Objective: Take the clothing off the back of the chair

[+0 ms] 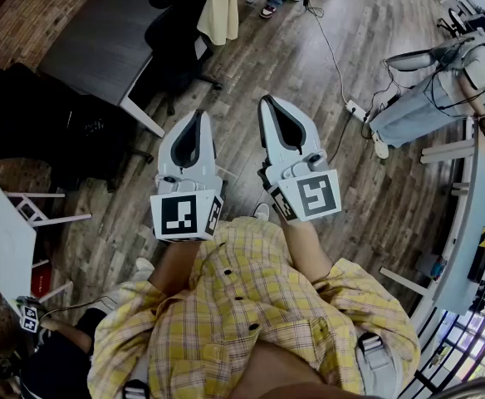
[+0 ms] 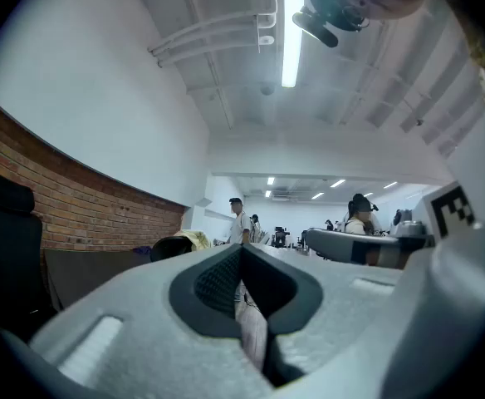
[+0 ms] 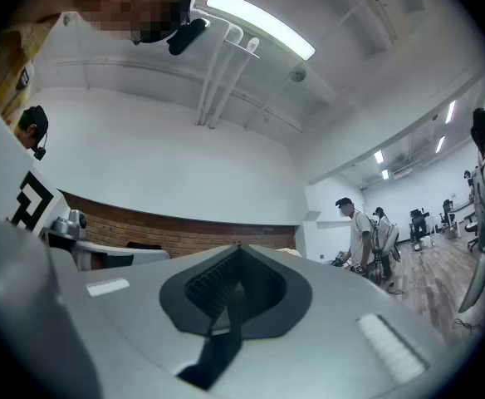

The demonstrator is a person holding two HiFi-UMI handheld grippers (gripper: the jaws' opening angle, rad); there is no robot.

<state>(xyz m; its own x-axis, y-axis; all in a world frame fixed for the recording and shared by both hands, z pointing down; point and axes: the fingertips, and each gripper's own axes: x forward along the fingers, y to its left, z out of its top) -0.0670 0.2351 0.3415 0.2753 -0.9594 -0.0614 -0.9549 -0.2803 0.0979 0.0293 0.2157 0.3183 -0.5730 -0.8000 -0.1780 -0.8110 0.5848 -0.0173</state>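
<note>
A pale yellow garment (image 1: 218, 7) hangs over the back of a black office chair (image 1: 174, 33) at the far side of the room, beside a grey table (image 1: 93, 36). In the left gripper view the garment (image 2: 194, 238) shows small and far off, just left of the jaw tips. My left gripper (image 1: 198, 116) and right gripper (image 1: 267, 100) are held side by side in front of my yellow plaid shirt, both well short of the chair. The jaws of the left gripper (image 2: 241, 248) meet at their tips with nothing between them. The right gripper (image 3: 238, 247) is likewise shut and holds nothing.
A second black chair (image 1: 26, 115) stands at the left by a brick wall. A white table (image 1: 8, 239) is at the near left. A person (image 1: 429, 90) sits at the right by a long desk (image 1: 475, 223). A cable and power strip (image 1: 355, 110) lie on the wood floor.
</note>
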